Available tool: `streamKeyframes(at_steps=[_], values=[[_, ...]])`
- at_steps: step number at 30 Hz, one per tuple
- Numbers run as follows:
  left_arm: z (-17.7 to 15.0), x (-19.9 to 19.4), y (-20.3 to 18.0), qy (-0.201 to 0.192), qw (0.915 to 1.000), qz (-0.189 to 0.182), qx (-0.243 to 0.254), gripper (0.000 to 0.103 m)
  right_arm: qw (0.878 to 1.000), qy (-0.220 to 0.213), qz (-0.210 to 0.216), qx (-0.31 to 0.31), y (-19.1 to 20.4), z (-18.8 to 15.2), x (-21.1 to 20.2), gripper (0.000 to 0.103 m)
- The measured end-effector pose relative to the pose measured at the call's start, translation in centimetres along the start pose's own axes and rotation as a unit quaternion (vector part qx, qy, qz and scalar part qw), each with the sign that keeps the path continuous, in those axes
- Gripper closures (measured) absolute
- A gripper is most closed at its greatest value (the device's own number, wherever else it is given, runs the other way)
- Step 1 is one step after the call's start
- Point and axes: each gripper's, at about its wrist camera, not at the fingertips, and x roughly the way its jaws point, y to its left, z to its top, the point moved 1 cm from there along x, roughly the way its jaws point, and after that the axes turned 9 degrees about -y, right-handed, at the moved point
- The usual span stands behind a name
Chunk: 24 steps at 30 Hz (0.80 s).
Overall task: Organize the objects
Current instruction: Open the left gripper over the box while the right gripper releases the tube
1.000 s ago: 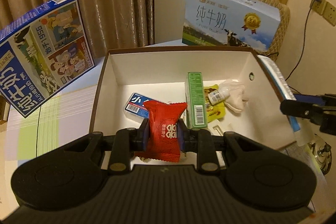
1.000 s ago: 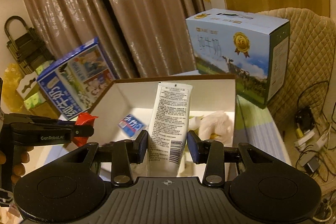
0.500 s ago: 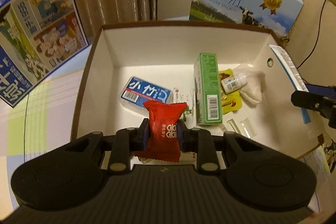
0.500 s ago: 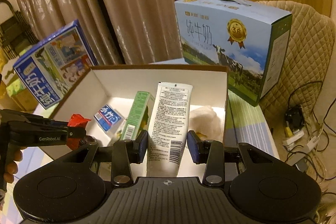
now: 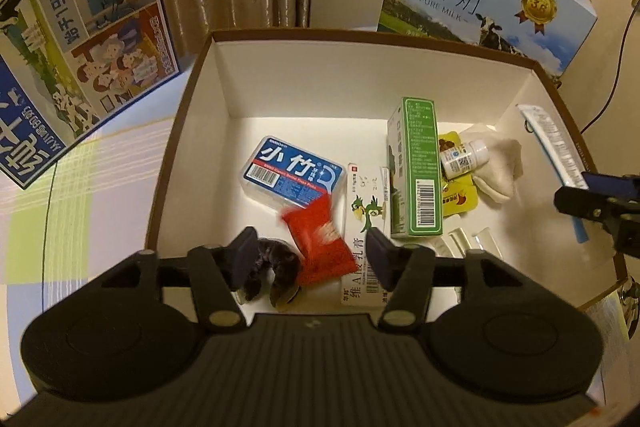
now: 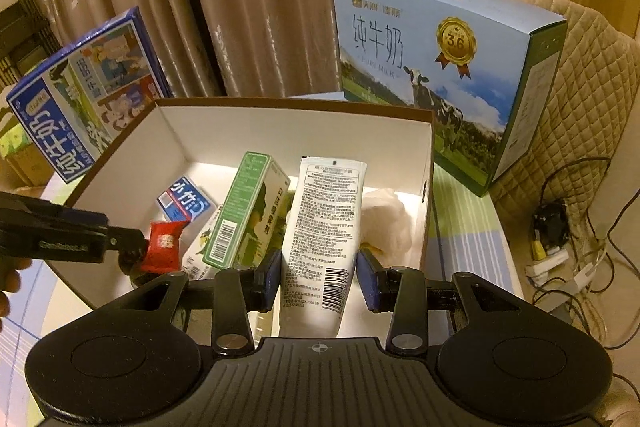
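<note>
One open box [image 5: 188, 99] holds one red packet [image 5: 320, 241], blurred, between the spread jaws of the left gripper [image 5: 312, 257], untouched by either. One white tube [image 6: 320, 227] stands upright over the box's near edge, clamped in the right gripper [image 6: 318, 281]. Two milk cartons stand behind.

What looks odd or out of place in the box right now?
The red packet is motion-blurred and tilted between the open left gripper's fingers, apparently dropping into the box. Nothing else stands out.
</note>
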Motion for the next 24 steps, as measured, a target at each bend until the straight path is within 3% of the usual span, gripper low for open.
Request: streamKeyframes(at_steps=[10,24], values=[[-0.2,-0.9,0.2,-0.001,1.0,-0.006,0.0,0.043,0.997,0.03,-0.026,-0.067,1.3,-0.9,1.6,0.065],[-0.3,-1.5,0.2,0.0,1.0,-0.005,0.0,0.042,0.993,0.054,-0.048,-0.095,1.2,-1.3,4.4,0.065]])
